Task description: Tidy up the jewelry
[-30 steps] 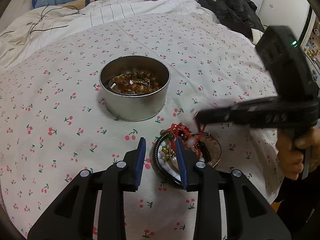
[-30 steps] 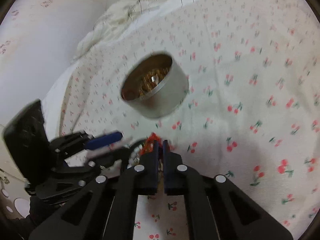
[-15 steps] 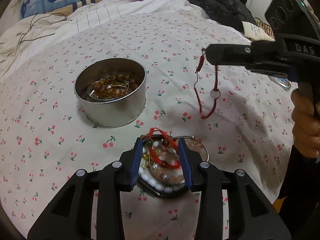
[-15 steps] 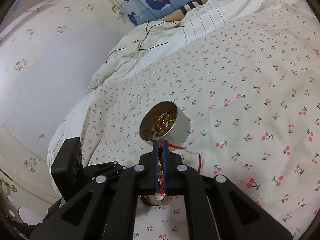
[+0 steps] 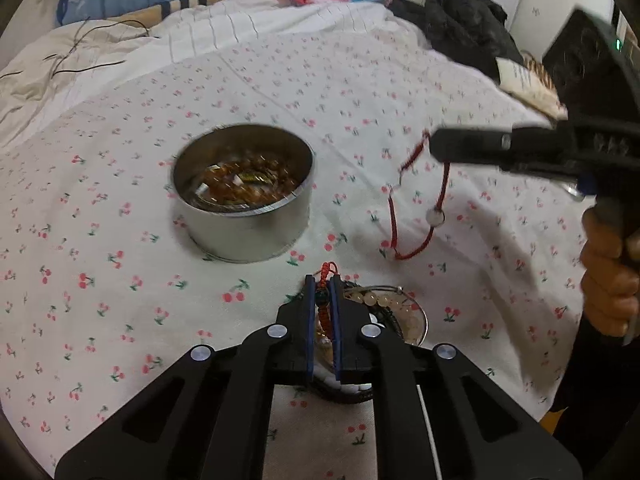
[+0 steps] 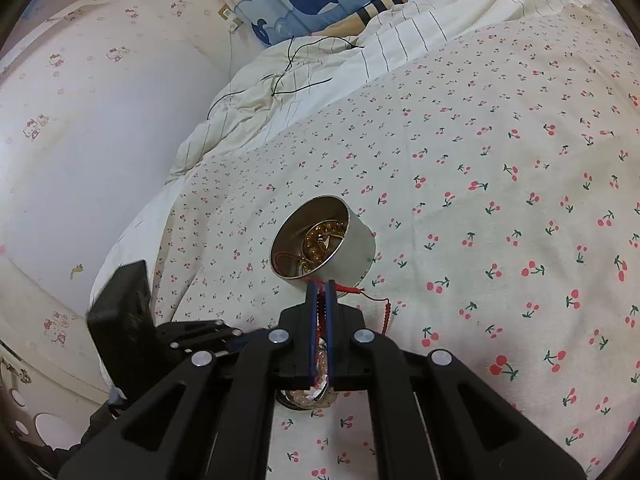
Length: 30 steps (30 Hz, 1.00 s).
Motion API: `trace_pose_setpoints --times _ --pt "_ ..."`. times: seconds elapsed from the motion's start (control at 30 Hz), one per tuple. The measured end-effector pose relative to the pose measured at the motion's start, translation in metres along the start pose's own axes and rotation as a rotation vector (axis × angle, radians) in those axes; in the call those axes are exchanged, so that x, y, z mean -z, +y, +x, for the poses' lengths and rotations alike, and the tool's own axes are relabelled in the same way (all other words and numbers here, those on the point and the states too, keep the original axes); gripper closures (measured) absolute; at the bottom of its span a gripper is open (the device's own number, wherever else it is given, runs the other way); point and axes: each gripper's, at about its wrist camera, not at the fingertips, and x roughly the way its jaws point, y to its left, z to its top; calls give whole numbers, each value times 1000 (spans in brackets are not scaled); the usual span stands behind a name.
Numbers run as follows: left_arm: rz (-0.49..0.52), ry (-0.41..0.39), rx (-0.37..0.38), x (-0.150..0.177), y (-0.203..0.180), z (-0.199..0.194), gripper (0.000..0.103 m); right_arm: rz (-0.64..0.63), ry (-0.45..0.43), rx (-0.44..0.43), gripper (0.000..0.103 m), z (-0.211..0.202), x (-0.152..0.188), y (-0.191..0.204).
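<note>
Mid-transfer: right gripper is clamped on a red cord bracelet, dangling above the bed just right of the metal tin. Left gripper, jaws just closed, pinches a red beaded strand from the jewelry pile below. Next, probably: carry the bracelet over the tin and release, then lift the strand clear without snagging.
</note>
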Motion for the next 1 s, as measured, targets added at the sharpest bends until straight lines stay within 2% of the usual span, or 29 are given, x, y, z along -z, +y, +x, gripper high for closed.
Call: trace_pose_setpoints --times 0.33,1.0 --pt "-56 -72 -12 -2 22 -30 97 -10 -14 -10 99 -2 0 5" --pt "-79 -114 -34 -11 28 -40 97 -38 -55 -34 99 -3 -7 15"
